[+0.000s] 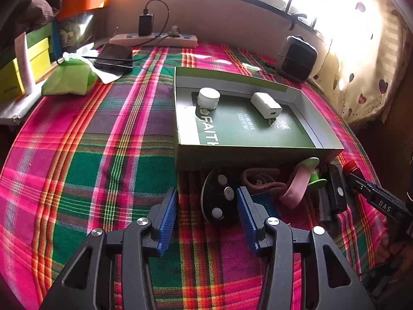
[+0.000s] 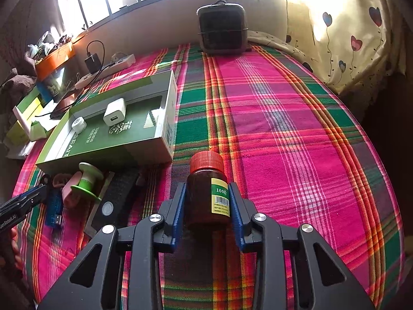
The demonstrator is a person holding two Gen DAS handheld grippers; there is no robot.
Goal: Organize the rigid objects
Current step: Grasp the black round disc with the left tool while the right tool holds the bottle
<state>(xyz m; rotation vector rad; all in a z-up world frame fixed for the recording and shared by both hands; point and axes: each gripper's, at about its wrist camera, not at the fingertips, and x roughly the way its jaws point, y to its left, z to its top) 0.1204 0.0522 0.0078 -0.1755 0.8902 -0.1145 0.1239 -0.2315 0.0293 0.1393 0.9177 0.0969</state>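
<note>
The right gripper (image 2: pixel 206 201) is closing its blue pads on a brown pill bottle (image 2: pixel 207 196) w/ a red ribbed cap and a yellow-green label reading "100"; both pads are pressing the bottle's sides, and it's sitting upright betw. them, over the pink-and-green plaid cloth (image 2: pixel 296 134) on the bed. From the left wrist view only the red cap (image 1: pixel 350 166) and part of that gripper are peeking in at the far right edge.

The left gripper (image 1: pixel 206 201) is hanging wide open w/ nothing betw. its pads, hovering low over the cloth. Just ahead of its right pad a black round disc w/ three silver buttons (image 1: pixel 219 197) is lying flat (can't tell what it is exactly). Beside that, going right: a brown coiled band (image 1: pixel 260 179), a pink strip (image 1: pixel 294 193), a green spool (image 1: pixel 316 179) and a black remote-like bar (image 1: pixel 336 188), all crowding along the near wall of the green box.

The green box (image 1: pixel 180 118) is lying open on the cloth, w/ a white round cap-shaped container (image 1: pixel 208 97) toward its far left and a white USB charger (image 1: pixel 265 104) toward its far right, the two well apart.

Farther back, a power strip (image 1: pixel 153 38) w/ a black adapter plugged in is lying along the wall, a dark phone (image 1: pixel 114 55) near it, a green pouch (image 1: pixel 71 77) to the left, and a small dark heater-like unit (image 1: pixel 298 58) at the far right by the curtain.
</note>
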